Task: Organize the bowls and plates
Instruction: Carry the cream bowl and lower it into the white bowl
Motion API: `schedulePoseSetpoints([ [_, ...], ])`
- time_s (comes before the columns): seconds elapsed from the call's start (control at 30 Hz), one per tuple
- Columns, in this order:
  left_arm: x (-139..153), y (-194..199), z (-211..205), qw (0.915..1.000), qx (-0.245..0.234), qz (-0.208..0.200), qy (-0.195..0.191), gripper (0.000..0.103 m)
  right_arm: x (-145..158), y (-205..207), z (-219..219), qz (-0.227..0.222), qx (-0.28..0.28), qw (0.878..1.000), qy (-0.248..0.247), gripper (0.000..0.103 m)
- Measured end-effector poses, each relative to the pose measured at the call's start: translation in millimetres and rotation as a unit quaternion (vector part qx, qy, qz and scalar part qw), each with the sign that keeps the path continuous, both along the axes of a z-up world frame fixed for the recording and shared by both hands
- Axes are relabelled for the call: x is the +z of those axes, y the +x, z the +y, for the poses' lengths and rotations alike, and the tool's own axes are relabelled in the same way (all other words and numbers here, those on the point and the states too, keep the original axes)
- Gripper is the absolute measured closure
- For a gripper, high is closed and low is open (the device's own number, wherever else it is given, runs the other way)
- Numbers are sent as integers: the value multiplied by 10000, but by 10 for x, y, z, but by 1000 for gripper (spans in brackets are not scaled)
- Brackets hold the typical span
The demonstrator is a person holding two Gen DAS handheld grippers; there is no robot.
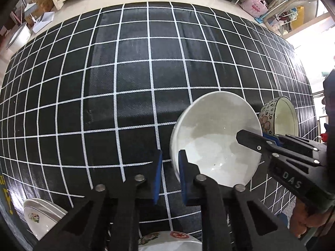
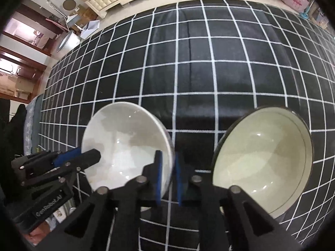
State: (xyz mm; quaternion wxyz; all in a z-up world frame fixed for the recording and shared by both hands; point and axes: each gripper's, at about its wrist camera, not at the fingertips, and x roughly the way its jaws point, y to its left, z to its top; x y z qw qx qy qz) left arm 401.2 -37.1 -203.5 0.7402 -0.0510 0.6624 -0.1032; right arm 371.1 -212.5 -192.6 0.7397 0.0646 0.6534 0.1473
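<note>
A plain white bowl (image 1: pixel 215 138) (image 2: pixel 125 146) is held tilted above the black checked tablecloth (image 1: pixel 125 83). My left gripper (image 1: pixel 170 175) grips its left rim, and my right gripper (image 2: pixel 168 179) grips its right rim; each also shows in the other's view, the left gripper (image 2: pixel 83 156) and the right gripper (image 1: pixel 257 140). A flower-patterned bowl (image 1: pixel 278 117) with a cream inside (image 2: pixel 263 163) stands just right of the white bowl. Both grippers are shut on the white bowl's rim.
Flower-printed plates (image 1: pixel 39 219) lie at the near left, and another printed dish (image 1: pixel 167 240) is under my left gripper. The tablecloth (image 2: pixel 209 62) stretches far ahead. Shelves and bags (image 1: pixel 255 6) stand beyond the table's far edge.
</note>
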Motion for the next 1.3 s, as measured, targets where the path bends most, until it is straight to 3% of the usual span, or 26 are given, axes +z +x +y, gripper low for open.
schedulePoseSetpoints([
  [0.33,-75,-87,-223,9998,-188,-68,94,96,94,-98,-24,-163,-49,9998,-132,93],
  [0.6,194,-323,-196,9996,-138,-250,11,96,404,-234,83,-376,16,9992,-118,93],
  [0.97,640,-830,91,9985,34,-551,-48,96,820,-557,319,-574,209,9981,-113,93],
  [1.3,605,-1354,426,9982,237,-532,-148,96,831,-846,638,-531,389,9976,-208,93],
])
